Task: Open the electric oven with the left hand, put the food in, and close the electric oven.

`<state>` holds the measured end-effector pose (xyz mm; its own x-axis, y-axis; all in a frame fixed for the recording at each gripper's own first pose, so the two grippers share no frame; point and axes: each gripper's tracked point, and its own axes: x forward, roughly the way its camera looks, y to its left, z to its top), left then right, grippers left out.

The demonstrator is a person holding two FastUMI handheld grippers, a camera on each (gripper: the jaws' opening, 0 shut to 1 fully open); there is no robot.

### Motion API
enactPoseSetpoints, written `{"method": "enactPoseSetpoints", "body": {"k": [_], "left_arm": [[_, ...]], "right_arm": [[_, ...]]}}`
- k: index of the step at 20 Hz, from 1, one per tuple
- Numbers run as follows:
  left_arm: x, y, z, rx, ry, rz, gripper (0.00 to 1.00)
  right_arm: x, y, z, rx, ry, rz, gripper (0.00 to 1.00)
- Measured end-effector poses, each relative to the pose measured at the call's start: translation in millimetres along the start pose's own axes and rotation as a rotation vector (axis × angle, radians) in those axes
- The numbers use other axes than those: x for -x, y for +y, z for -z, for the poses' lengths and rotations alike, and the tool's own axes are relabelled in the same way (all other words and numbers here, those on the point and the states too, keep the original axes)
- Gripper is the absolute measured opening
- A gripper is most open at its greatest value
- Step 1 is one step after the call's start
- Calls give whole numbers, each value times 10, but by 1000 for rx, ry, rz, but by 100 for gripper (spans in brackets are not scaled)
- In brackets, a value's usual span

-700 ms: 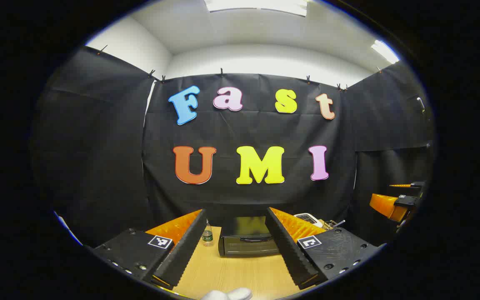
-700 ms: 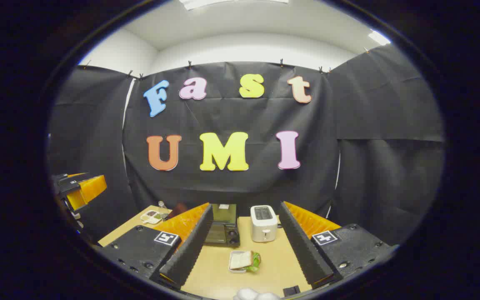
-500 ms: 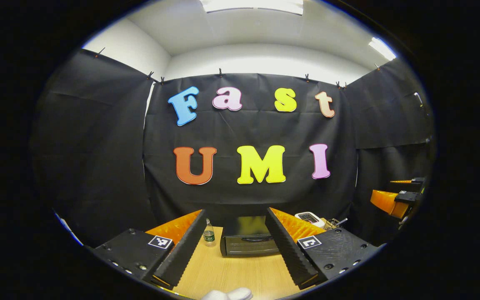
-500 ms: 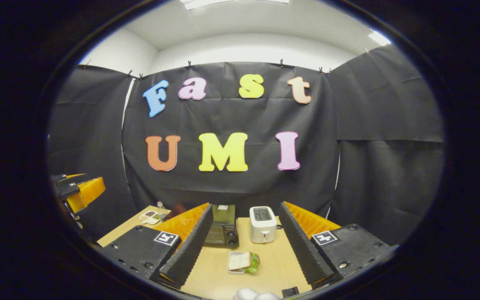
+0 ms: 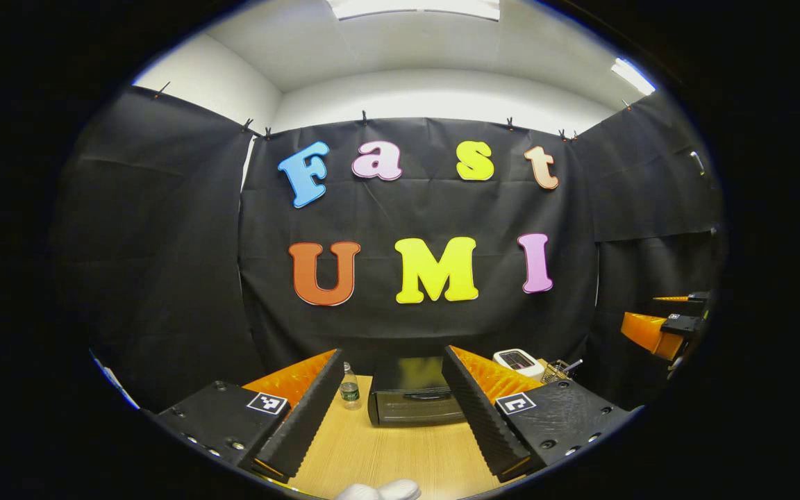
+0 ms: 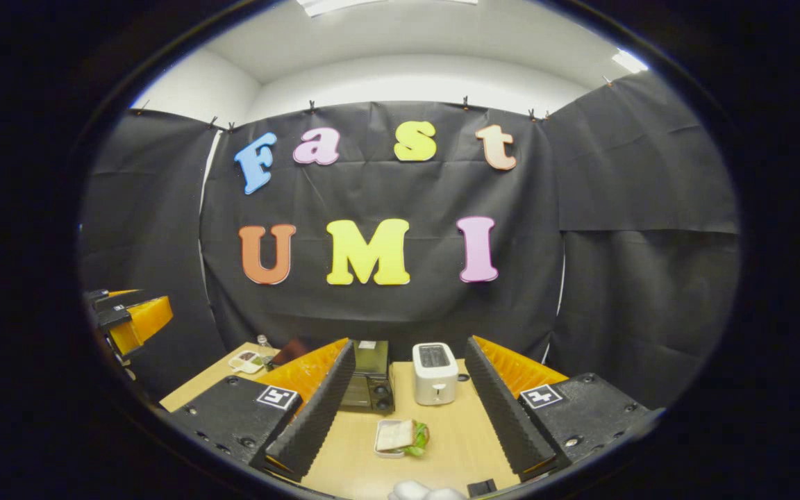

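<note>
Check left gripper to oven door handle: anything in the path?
Nothing visible. The left gripper is open and faces the electric oven head-on over bare table. The door handle is unobstructed; the water bottle stands off to the oven's left.

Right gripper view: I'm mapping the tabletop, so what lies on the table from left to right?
small food tray → electric oven → sandwich → toaster

A staged recording booth inside a plain office-like room — black cloth walls [image 6: 622, 180] clipped up under a white ceiling with strip lights [image 5: 414, 7]. At 6 o'clock, a light wooden table [image 6: 455, 444] carries kitchen props — a white toaster [image 6: 435, 373] and a small black electric oven [image 5: 414, 399].
</note>
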<state>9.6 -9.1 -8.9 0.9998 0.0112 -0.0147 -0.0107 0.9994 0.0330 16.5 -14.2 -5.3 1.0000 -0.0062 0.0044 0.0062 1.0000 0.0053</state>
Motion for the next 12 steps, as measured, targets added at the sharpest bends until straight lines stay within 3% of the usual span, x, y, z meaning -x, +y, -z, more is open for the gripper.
{"method": "enactPoseSetpoints", "body": {"k": [1,2,4,5,12], "left_arm": [[-26,-11,5,1,-5,-1,93],[-61,-18,8,0,-12,-3,93],[-143,-85,71,5,-15,0,93],[-204,-130,118,10,-15,6,93],[-1019,-439,810,13,53,5,93]], "right_arm": [[-11,-10,1,3,-4,0,92],[-27,-22,-13,5,-10,-3,100],[-55,-72,-16,11,-21,-8,100],[-83,-100,-24,12,-28,-10,93],[-297,-649,-61,19,-37,36,92]]}}
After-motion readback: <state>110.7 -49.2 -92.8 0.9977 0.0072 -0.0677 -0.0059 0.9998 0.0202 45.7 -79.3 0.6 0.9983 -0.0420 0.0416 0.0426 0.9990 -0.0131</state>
